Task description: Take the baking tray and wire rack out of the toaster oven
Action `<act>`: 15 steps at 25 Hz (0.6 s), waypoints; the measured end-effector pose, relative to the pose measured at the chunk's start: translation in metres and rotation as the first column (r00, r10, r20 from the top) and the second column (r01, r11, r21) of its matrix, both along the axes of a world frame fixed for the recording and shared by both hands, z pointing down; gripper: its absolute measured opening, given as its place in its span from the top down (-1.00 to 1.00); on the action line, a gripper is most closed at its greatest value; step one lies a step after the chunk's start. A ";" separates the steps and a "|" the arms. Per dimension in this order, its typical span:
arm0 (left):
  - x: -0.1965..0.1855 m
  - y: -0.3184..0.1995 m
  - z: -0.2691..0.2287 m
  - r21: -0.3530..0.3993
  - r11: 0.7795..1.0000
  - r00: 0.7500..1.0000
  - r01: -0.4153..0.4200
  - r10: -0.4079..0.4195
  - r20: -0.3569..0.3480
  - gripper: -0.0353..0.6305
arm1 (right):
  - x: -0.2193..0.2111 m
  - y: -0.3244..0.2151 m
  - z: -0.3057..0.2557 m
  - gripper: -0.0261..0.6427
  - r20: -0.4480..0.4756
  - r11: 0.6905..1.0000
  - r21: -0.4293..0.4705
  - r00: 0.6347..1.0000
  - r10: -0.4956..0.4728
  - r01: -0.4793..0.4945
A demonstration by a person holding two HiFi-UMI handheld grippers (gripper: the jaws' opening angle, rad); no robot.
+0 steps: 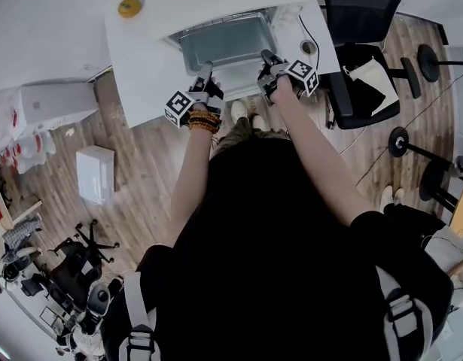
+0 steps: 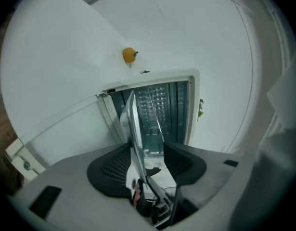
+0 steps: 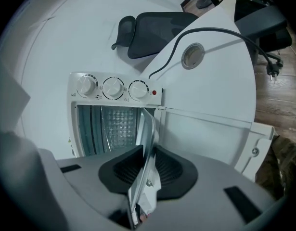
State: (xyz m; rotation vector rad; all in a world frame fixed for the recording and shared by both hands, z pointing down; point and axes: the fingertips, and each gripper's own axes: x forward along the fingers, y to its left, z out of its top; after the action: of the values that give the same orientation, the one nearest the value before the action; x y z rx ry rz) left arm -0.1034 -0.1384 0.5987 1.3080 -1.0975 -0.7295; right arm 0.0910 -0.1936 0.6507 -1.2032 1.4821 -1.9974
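The white toaster oven (image 1: 285,15) stands open on a white table (image 1: 148,59), its knob panel (image 3: 114,88) showing in the right gripper view. A grey metal baking tray (image 1: 227,43) reaches out of the opening. My left gripper (image 1: 207,70) is at the tray's front left. Its jaws (image 2: 147,153) stand open, with the tray rim (image 2: 131,124) between the pads and a gap on one side. My right gripper (image 1: 267,57) is at the front right, and its pads (image 3: 147,165) are pressed on the rim (image 3: 148,129). I cannot tell the wire rack apart.
An orange round object (image 1: 129,7) lies on the table left of the oven. A black cable (image 3: 210,32) runs past a round grommet (image 3: 192,56). A black office chair (image 1: 363,51) stands to the right, and a white box (image 1: 95,173) sits on the wooden floor.
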 end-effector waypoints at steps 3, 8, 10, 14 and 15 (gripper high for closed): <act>-0.003 0.007 0.014 -0.067 0.998 0.999 0.018 -0.015 0.041 0.32 | -0.002 0.010 0.006 0.67 -0.004 1.000 -0.027 1.000 -0.016 0.016; -0.005 0.011 0.021 -0.122 0.991 0.992 0.053 -0.038 0.117 0.37 | -0.004 0.019 0.009 0.67 0.009 0.999 -0.038 1.000 -0.027 0.027; -0.004 0.014 0.019 -0.129 0.990 0.990 0.060 -0.043 0.132 0.37 | -0.003 0.020 0.006 0.67 0.010 0.999 -0.031 1.000 -0.024 0.024; -0.019 0.027 0.019 -0.230 0.959 0.976 0.165 -0.125 0.180 0.15 | 0.012 0.024 0.002 0.69 0.010 1.000 -0.004 1.000 0.003 -0.003; -0.023 0.029 0.022 -0.249 0.950 0.971 0.191 -0.144 0.193 0.15 | 0.013 0.025 0.002 0.69 0.007 1.000 0.001 1.000 -0.011 0.011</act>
State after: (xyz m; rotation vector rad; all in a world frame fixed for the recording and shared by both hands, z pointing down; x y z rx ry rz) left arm -0.1269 -0.1095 0.6203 1.0706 -1.4100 -0.5756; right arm 0.1042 -0.1688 0.6529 -1.1890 1.4895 -2.0055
